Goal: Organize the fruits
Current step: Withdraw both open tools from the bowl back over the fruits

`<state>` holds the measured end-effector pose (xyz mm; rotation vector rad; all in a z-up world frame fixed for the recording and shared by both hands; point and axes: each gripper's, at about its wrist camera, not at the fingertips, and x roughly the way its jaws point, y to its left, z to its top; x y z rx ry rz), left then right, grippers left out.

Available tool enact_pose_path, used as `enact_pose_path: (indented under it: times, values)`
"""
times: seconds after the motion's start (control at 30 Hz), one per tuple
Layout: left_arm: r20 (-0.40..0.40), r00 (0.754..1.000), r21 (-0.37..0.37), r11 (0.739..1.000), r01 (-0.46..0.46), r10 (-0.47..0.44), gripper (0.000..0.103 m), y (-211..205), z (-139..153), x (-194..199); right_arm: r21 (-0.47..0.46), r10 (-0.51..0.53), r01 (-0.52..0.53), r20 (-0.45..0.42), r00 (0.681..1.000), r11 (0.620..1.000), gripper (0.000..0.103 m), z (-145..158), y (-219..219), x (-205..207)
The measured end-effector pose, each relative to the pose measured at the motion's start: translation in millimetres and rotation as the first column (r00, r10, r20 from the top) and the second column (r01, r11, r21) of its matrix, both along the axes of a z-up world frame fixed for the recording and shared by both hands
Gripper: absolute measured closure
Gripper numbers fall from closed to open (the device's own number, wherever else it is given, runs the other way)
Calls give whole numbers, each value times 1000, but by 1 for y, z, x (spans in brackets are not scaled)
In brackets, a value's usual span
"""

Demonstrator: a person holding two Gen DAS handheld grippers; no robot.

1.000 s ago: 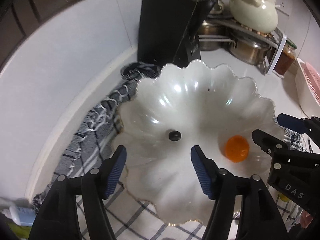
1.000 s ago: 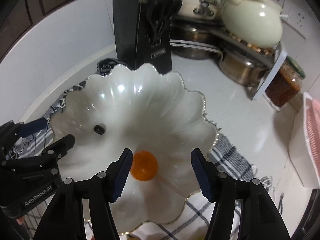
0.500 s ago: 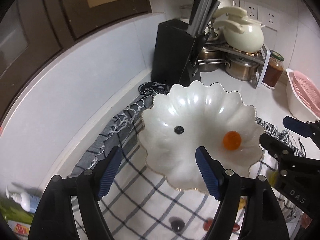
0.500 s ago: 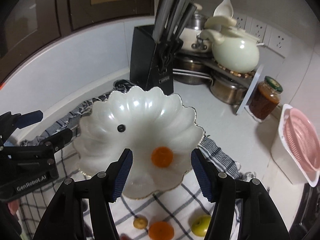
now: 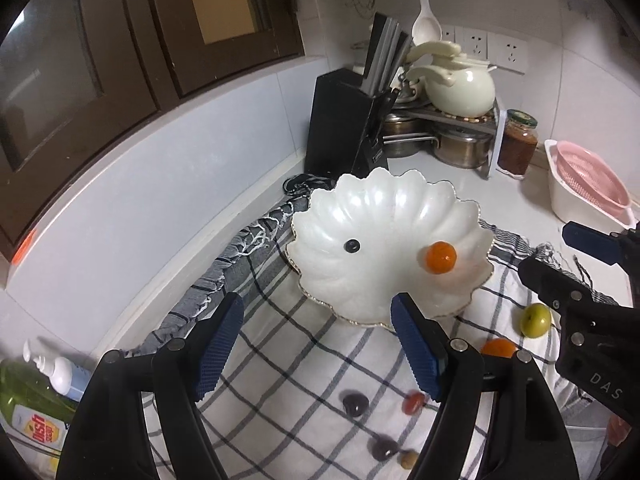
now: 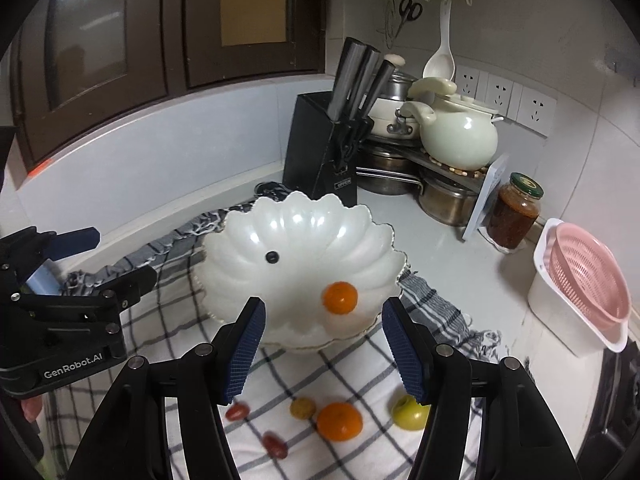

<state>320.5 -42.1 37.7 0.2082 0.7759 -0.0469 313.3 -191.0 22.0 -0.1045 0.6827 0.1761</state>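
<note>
A white scalloped bowl [image 5: 384, 216] [image 6: 296, 232] stands on a checked cloth [image 5: 288, 360] [image 6: 348, 368]. In it lie an orange fruit [image 5: 441, 257] [image 6: 340, 298] and a small dark fruit [image 5: 352, 245] [image 6: 272, 257]. On the cloth in front lie another orange [image 6: 340, 421] [image 5: 498, 347], a green fruit [image 6: 409, 413] [image 5: 535, 319], a yellowish one [image 6: 302, 407], and small red and dark ones [image 6: 237, 411] [image 5: 355, 403]. My left gripper [image 5: 316, 348] and right gripper [image 6: 322, 354] are both open and empty, held above the cloth near the bowl's front edge.
A black knife block [image 6: 324, 152] stands behind the bowl. Pots and a cream kettle [image 6: 460, 136] sit on a corner rack, with a sauce jar [image 6: 516, 212] beside it. A pink colander in a white tub [image 6: 580, 284] is at right. Soap bottles [image 5: 36, 392] stand at left.
Both grippers have pulled back and up from the bowl, so the cloth and loose fruits in front now show. The orange stays in the bowl. Both stay open.
</note>
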Motion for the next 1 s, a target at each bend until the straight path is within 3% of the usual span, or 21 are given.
enact_pose_path:
  times: [0.47, 1.0]
  values:
    - [79, 997, 3, 1000, 24, -25, 27, 5, 5, -64, 0, 27, -27, 80, 996, 1000, 41, 0, 3, -67]
    - [60, 997, -31, 999, 43, -41, 27, 12, -22, -121, -13, 47, -46, 136, 990, 999, 41, -17, 7, -118]
